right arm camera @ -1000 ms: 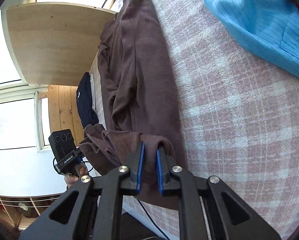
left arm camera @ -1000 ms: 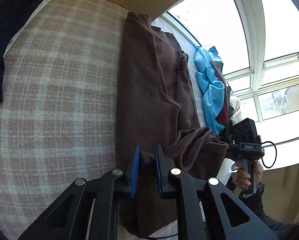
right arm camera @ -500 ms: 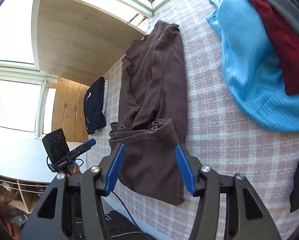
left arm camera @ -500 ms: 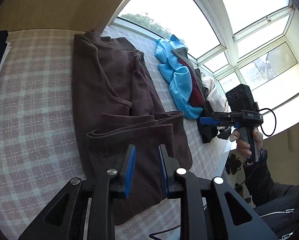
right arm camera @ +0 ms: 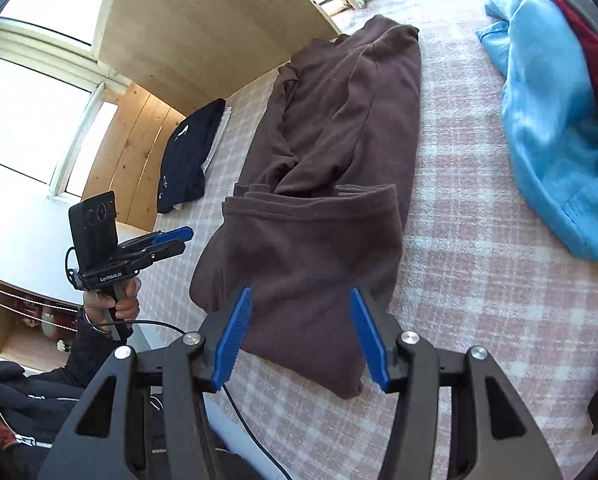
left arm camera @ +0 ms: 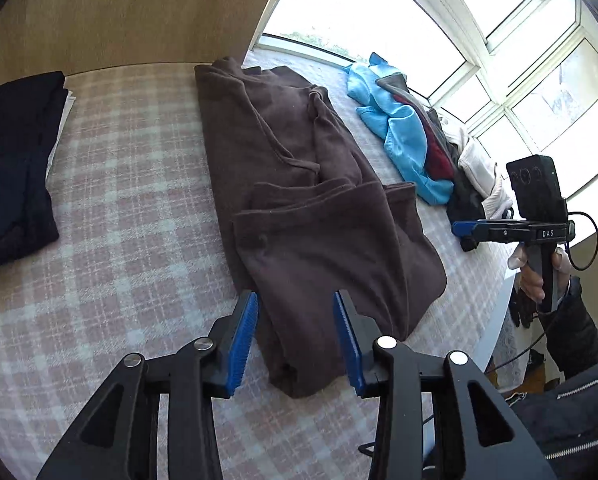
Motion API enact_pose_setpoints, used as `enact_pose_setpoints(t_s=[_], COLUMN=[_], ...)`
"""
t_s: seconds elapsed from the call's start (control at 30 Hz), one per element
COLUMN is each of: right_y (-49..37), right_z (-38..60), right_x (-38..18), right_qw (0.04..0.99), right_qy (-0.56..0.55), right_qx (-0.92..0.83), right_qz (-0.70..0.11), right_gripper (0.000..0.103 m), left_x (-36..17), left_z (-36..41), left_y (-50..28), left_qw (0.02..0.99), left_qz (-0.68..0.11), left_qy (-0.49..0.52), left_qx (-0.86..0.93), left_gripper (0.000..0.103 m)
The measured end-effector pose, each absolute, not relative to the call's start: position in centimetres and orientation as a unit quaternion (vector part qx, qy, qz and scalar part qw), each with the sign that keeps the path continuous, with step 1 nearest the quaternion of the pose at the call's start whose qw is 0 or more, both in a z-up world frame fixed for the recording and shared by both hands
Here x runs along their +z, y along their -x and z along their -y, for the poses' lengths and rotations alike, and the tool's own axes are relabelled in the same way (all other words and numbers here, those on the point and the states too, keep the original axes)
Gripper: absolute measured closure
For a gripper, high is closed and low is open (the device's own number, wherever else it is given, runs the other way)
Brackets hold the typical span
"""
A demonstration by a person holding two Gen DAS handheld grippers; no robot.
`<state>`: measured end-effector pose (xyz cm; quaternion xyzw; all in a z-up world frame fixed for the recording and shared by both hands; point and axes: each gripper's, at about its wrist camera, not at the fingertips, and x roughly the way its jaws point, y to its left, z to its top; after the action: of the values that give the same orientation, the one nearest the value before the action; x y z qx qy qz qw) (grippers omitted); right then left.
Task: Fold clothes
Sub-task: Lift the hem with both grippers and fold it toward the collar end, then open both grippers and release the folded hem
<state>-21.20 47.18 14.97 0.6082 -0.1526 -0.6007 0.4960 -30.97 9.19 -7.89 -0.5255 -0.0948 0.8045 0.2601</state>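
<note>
A brown fleece garment [left arm camera: 311, 216] lies lengthwise on the pink plaid blanket [left arm camera: 131, 216], its near end folded back over the middle. In the right wrist view the same brown garment [right arm camera: 327, 184] shows that fold as a doubled hem. My left gripper [left arm camera: 295, 320] hovers open above the garment's near end, holding nothing. My right gripper [right arm camera: 301, 316] is also open and empty, raised over the near end from the other side. Each gripper shows in the other's view, held by a hand: the right gripper [left arm camera: 465, 227] at the table's right edge, the left gripper [right arm camera: 177, 238] at the left.
A folded dark navy garment [left arm camera: 11, 168] lies at the left of the blanket. A heap of clothes with a light blue piece [left arm camera: 403, 136] on top sits to the right by the windows. The table edge [left arm camera: 495, 332] runs near the person's dark sleeve [left arm camera: 571, 344].
Both grippers were shut on the brown garment's end a second ago. They laid it folded over the middle, opened, and have pulled back and up.
</note>
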Motion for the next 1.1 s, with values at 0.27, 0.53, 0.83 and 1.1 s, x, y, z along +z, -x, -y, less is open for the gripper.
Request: enact_pose_setpoints(t_s=[0.27, 0.53, 0.83, 1.1], right_y=[14.5, 12.9, 13.6, 14.7], right_z=[-46.2, -43.7, -45.3, -45.7], right_x=[13.7, 12.4, 12.2, 15.3], right_qw=[0.482, 0.505, 0.515, 0.516], right_qy=[-0.591, -0.572, -0.576, -0.564], right_qx=[-0.646, -0.641, -0.633, -0.640], right_qz=[-0.020, -0.079, -0.053, -0.079], right_gripper=[0.050, 0.051, 0.054, 0.086], left_x=[-10.6, -11.4, -11.3, -10.8], left_z=[-11.8, -11.9, -12.5, -12.1], left_y=[28.3, 28.6, 27.4, 27.7], left_qw=[0.278, 0.294, 0.308, 0.306], left_qz=[0.053, 0.071, 0.032, 0.021], left_qy=[0.543, 0.549, 0.544, 0.552], left_qx=[0.791, 0.779, 0.780, 0.775], left_gripper=[0.070, 0.084, 0.077, 0.092])
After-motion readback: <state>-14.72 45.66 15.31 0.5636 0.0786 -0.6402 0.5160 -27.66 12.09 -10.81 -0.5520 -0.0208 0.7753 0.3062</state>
